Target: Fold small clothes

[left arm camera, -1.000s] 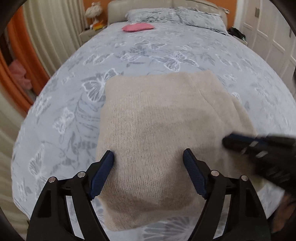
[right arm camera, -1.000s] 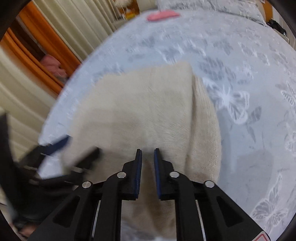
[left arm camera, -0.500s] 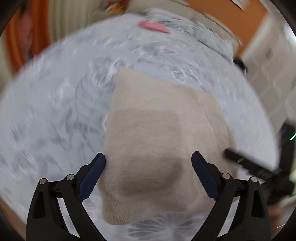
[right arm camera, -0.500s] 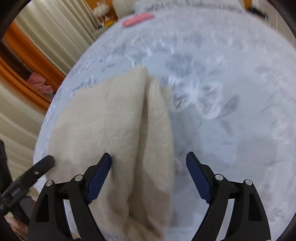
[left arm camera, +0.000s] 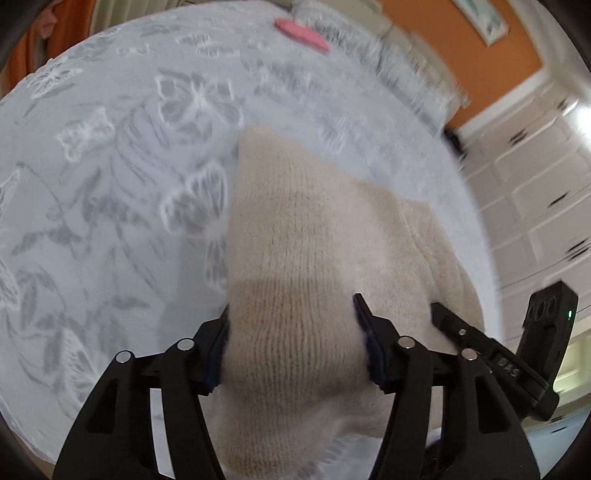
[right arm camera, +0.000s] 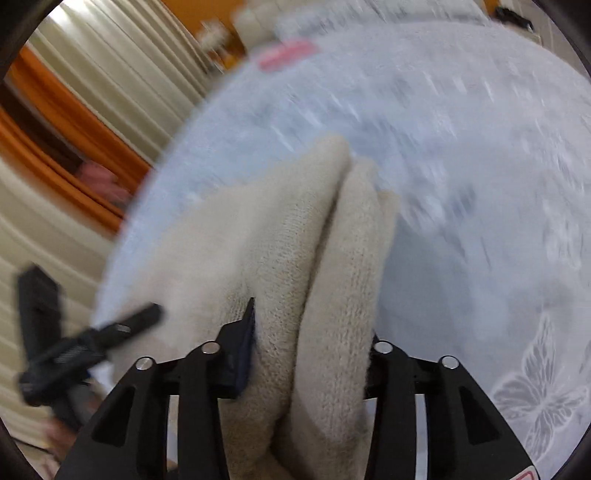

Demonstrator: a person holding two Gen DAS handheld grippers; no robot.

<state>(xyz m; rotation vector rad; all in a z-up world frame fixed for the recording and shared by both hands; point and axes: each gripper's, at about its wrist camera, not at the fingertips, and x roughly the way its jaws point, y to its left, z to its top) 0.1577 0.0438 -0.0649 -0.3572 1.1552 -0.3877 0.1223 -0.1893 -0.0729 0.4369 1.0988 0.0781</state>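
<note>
Beige knit garment (left arm camera: 303, 258), folded, on the bed (left arm camera: 110, 184): since a second ago both the left gripper (left arm camera: 291, 347) and right gripper (right arm camera: 310, 343) have closed partway onto its near edge, each gripping a thick bunch, seemingly for lifting away.

One beige sweater (left arm camera: 314, 258), two tools, one pink item (left arm camera: 301, 33).

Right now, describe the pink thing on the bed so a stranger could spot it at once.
Start from the big bed under a grey butterfly-print cover. Look to its far end, near the grey pillows. A small flat pink item lies there alone, the only pink on the cover, well apart from the beige knit garment.
</note>
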